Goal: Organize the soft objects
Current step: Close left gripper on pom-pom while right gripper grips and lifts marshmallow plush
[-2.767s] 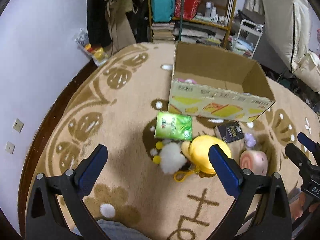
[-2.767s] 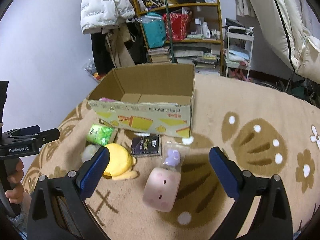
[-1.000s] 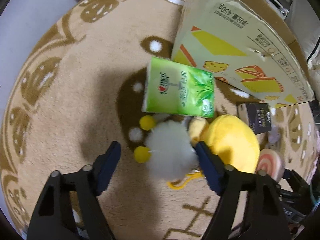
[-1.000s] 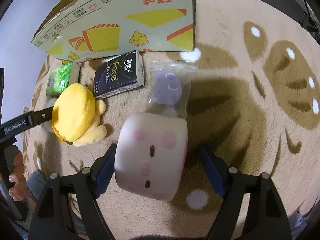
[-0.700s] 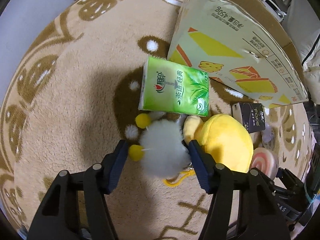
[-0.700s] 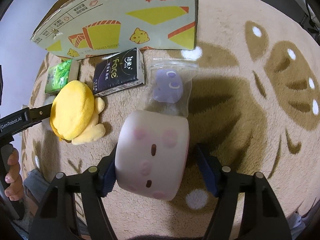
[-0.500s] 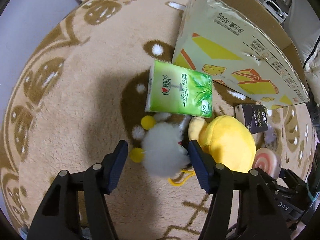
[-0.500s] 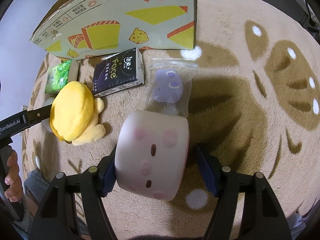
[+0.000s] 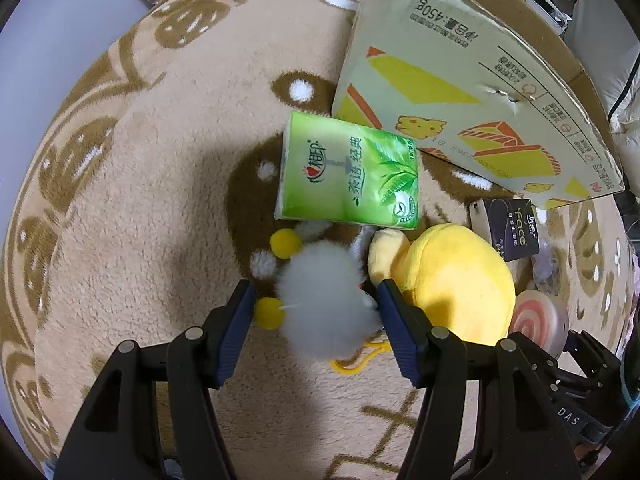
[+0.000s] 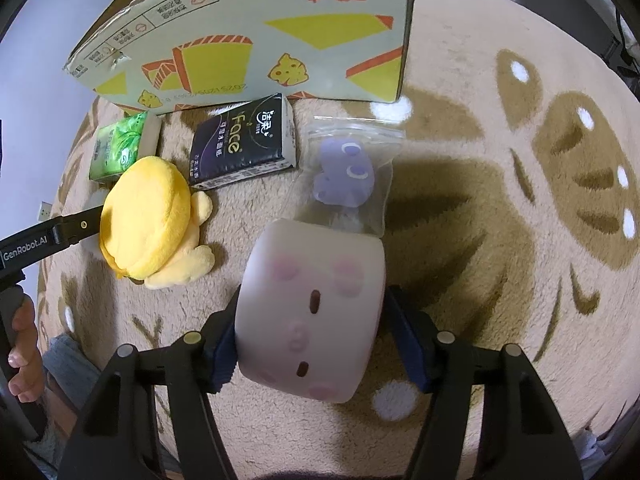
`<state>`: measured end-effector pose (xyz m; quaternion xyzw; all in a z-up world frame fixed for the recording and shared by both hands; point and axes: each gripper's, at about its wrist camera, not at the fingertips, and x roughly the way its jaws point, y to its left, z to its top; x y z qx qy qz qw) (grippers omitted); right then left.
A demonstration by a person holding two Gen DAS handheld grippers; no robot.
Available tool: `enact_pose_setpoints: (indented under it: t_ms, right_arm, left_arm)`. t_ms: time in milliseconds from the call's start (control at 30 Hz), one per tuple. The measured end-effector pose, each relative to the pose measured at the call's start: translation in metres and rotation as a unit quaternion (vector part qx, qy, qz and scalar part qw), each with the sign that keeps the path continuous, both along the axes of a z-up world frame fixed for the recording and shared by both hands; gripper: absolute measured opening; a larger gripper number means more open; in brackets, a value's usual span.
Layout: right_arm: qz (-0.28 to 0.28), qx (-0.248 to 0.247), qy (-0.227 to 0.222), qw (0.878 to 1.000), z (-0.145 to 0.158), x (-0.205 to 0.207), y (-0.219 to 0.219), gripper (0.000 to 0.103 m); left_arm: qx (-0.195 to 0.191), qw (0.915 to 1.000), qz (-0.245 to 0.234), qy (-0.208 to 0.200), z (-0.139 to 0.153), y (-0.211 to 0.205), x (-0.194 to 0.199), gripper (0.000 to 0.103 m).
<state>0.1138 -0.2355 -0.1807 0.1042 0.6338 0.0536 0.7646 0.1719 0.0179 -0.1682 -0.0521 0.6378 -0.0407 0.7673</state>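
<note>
A white fluffy toy [image 9: 316, 280] with yellow pom-poms lies on the beige rug. My left gripper [image 9: 314, 308] points down over it, and its blue pads touch the toy's two sides. A pink cylinder plush [image 10: 312, 296] with darker pink spots sits between the pads of my right gripper [image 10: 310, 320]. Those jaws are closing and both pads press its sides. A yellow plush [image 9: 452, 284] rests between the two toys. An open cardboard box [image 10: 260, 20] stands just beyond.
A green tissue pack [image 9: 348, 172] and a black tissue pack [image 10: 244, 140] lie by the box's front wall. A purple toy in a clear bag [image 10: 348, 172] lies behind the pink plush. A person's hand [image 10: 24, 344] holds the left gripper's handle.
Both grippers came down over the toys from higher up. The left jaws narrowed onto the white fluffy toy. The right jaws narrowed onto the pink plush.
</note>
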Motion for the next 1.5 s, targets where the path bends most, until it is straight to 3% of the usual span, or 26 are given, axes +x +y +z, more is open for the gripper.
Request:
enact_pose_setpoints:
  t_ms: [100, 500, 567, 633, 700, 933, 1133, 1300, 1500]
  right_arm:
    - [0.004, 0.004, -0.001, 1.000, 0.000, 0.000, 0.003, 0.063]
    - [0.002, 0.000, 0.001, 1.000, -0.002, 0.002, 0.008, 0.063]
    - [0.004, -0.003, 0.000, 1.000, -0.002, 0.001, 0.009, 0.061]
    - [0.003, -0.007, -0.005, 1.000, 0.000, 0.000, 0.011, 0.059]
    - [0.006, -0.013, -0.009, 1.000, 0.002, -0.002, 0.013, 0.056]
    - [-0.007, -0.020, -0.028, 0.999, 0.009, -0.005, 0.009, 0.047]
    - [-0.026, -0.005, -0.100, 0.995, 0.041, -0.015, -0.003, 0.045]
    - [-0.037, 0.006, -0.177, 0.983, 0.068, -0.021, -0.012, 0.045]
    - [-0.037, -0.003, -0.255, 0.966, 0.096, -0.027, -0.010, 0.045]
  left_arm:
    - [-0.006, 1.0000, 0.002, 0.003, -0.003, -0.001, -0.003, 0.062]
    - [-0.010, 0.9998, 0.019, -0.003, -0.013, 0.005, -0.006, 0.062]
    - [-0.015, 0.9997, 0.021, -0.004, -0.013, 0.007, -0.007, 0.056]
    - [-0.033, 0.9992, 0.023, -0.002, -0.011, 0.009, -0.009, 0.041]
    - [-0.034, 0.9993, 0.017, -0.006, -0.009, 0.008, -0.011, 0.035]
    - [0.014, 0.9994, -0.002, -0.031, 0.002, 0.000, -0.020, 0.032]
    - [0.024, 0.9970, 0.026, -0.069, 0.031, 0.012, -0.029, 0.032]
    - [0.002, 0.9925, 0.025, -0.120, 0.067, 0.010, -0.036, 0.032]
    - [-0.002, 0.9803, 0.015, -0.197, 0.106, -0.002, -0.046, 0.032]
